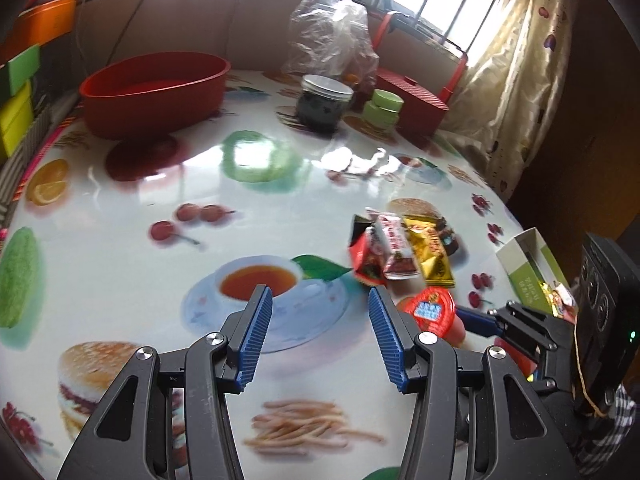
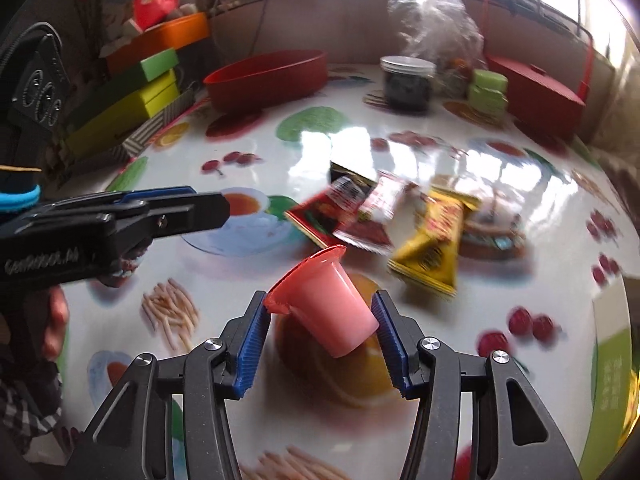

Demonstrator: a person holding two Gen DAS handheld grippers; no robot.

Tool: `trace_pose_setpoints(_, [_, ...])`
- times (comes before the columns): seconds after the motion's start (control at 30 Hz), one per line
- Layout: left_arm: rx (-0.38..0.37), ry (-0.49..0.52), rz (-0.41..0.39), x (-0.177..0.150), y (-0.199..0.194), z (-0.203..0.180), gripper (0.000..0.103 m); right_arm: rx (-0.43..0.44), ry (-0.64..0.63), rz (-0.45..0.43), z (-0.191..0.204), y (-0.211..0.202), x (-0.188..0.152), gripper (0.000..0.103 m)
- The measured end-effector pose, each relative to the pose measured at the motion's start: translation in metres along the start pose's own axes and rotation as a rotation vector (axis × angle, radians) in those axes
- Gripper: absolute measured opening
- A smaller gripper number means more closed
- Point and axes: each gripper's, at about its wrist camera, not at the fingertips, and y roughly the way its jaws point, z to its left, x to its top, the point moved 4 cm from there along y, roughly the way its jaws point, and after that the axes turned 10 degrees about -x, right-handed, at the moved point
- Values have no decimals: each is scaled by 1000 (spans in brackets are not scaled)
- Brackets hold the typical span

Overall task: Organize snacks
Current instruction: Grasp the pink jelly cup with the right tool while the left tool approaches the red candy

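- Your right gripper (image 2: 320, 330) grips a pink jelly cup (image 2: 326, 306), tilted, its red foil rim up-left; both blue pads touch the cup's sides.
- Your left gripper (image 1: 320, 334) stands open with nothing between its fingers, over the printed teacup on the tablecloth (image 1: 160, 200).
- The snack packets sit just beyond the jelly cup: a gold packet (image 2: 430, 248), a red packet (image 2: 320, 216) and a red-and-white packet (image 2: 374, 204), overlapping in one small heap.
- Well beyond the cup, at the table's far left, is the red oval bowl (image 2: 268, 78).
- Far behind the cup stands a dark jar with a silver lid (image 2: 407, 84); a green-and-white box (image 1: 532, 272) lies right of the heap.
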Motion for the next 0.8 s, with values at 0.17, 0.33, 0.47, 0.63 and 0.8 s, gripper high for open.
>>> trace_pose_setpoints(0.17, [-18, 25, 31, 6, 20, -11, 52, -30, 35, 8, -16, -10, -13, 52])
trace_pose_setpoints(0.33, [-9, 12, 36, 16, 38, -13, 52, -73, 61, 12, -28, -20, -25, 52])
trace_pose_setpoints(0.47, [10, 24, 52, 23, 52, -12, 52, -100, 67, 13, -33, -27, -34, 52])
trace_pose_setpoints(0.63, [19, 28, 57, 25, 61, -12, 52, -118, 75, 11, -39, -34, -43, 52])
trace_pose_setpoints(0.8, [32, 44, 65, 27, 65, -15, 51, -120, 86, 9, -43, -36, -45, 52])
